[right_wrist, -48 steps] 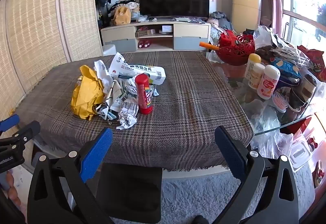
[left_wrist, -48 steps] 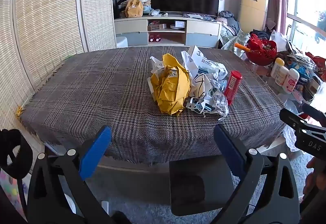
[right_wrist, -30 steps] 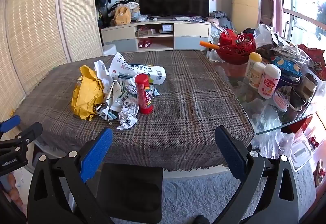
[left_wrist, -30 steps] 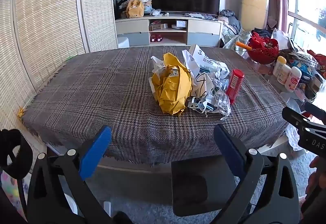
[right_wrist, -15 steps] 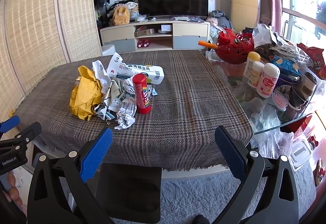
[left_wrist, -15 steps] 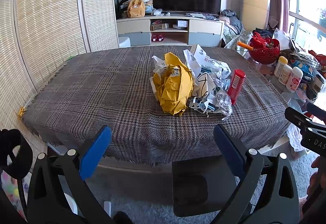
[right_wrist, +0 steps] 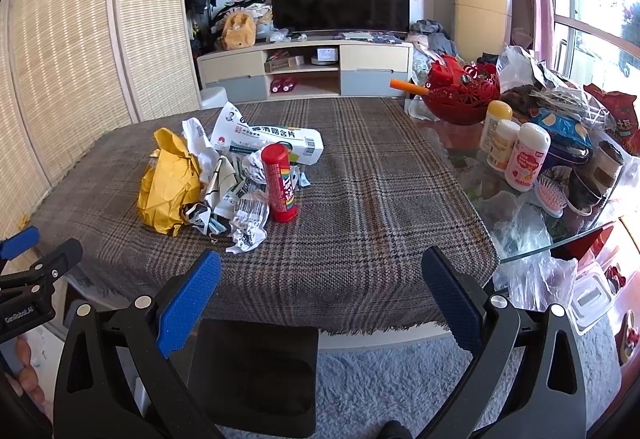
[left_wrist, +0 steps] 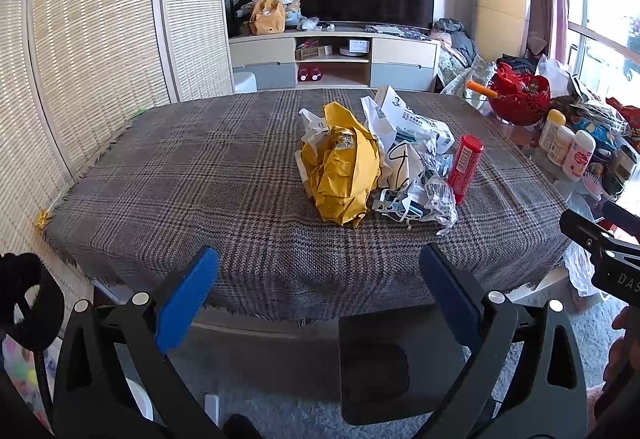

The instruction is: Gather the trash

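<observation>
A heap of trash lies mid-table on the plaid cloth (left_wrist: pixel 192 175): a crumpled yellow bag (left_wrist: pixel 340 171) (right_wrist: pixel 170 183), white wrappers (left_wrist: pixel 404 163), a white medicine box (right_wrist: pixel 272 139), crumpled barcode paper (right_wrist: pixel 248 225) and an upright red tube (left_wrist: pixel 464 169) (right_wrist: pixel 280 189). My left gripper (left_wrist: pixel 318 279) is open, held off the table's near edge with nothing between its blue pads. My right gripper (right_wrist: pixel 320 279) is open too, also short of the near edge, to the right of the heap. Each gripper shows at the edge of the other's view.
A black bin or chair seat (left_wrist: pixel 376 367) (right_wrist: pixel 256 375) sits under the near table edge. On the glass top at right stand a red basket (right_wrist: pixel 464 95), bottles (right_wrist: pixel 524 157), a pink brush (right_wrist: pixel 550 195) and plastic bags. A TV cabinet (left_wrist: pixel 336 59) is behind, and a woven screen (left_wrist: pixel 92 51) at left.
Both views have shifted slightly: the trash heap sits a little nearer and lower in the frames. Both grippers stay open and nothing has been taken hold of.
</observation>
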`<control>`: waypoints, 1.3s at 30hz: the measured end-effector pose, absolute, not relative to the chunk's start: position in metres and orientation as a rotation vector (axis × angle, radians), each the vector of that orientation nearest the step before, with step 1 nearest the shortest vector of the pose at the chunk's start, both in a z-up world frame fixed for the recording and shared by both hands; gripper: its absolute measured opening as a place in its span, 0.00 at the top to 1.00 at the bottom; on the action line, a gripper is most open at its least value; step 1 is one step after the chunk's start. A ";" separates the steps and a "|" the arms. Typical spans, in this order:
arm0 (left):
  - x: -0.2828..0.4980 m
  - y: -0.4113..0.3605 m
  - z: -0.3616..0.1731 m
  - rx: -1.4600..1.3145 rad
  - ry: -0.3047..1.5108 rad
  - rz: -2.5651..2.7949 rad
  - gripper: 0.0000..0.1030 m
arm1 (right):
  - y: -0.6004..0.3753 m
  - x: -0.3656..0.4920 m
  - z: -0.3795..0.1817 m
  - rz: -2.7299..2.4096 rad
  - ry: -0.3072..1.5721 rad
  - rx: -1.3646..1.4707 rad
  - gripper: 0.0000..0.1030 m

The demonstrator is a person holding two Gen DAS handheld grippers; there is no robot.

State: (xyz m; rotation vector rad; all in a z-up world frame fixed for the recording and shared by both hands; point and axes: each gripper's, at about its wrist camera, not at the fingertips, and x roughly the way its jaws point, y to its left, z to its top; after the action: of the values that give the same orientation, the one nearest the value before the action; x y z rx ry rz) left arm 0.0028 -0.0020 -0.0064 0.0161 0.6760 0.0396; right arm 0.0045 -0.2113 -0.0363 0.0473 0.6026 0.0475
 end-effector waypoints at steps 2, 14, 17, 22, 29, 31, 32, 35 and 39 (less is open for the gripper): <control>0.003 -0.002 -0.006 0.017 0.675 0.040 0.08 | -0.211 0.005 -0.037 0.049 0.606 0.048 0.03; 0.003 0.000 -0.007 0.023 0.676 0.046 0.08 | -0.211 0.005 -0.037 0.046 0.606 0.050 0.03; 0.003 0.000 -0.006 0.022 0.675 0.051 0.08 | -0.212 0.005 -0.037 0.046 0.606 0.051 0.03; 0.004 0.000 -0.006 0.023 0.674 0.053 0.08 | -0.212 0.005 -0.037 0.048 0.606 0.052 0.03; 0.003 0.000 -0.006 0.024 0.675 0.051 0.08 | -0.213 0.004 -0.037 0.049 0.607 0.053 0.03; 0.003 -0.001 -0.006 0.026 0.673 0.054 0.08 | -0.213 0.004 -0.037 0.050 0.607 0.055 0.03; 0.003 -0.001 -0.006 0.026 0.674 0.054 0.08 | -0.213 0.004 -0.037 0.049 0.607 0.056 0.03; 0.003 -0.002 -0.006 0.029 0.675 0.053 0.08 | -0.212 0.005 -0.038 0.045 0.610 0.056 0.03; 0.004 -0.002 -0.007 0.034 0.681 0.051 0.08 | -0.213 0.006 -0.038 0.047 0.613 0.058 0.03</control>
State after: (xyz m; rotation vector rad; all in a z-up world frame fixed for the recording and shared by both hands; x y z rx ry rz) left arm 0.0039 -0.0022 -0.0073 0.0339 0.6806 0.0512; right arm 0.0055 -0.2132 -0.0382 0.0583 0.6132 0.0466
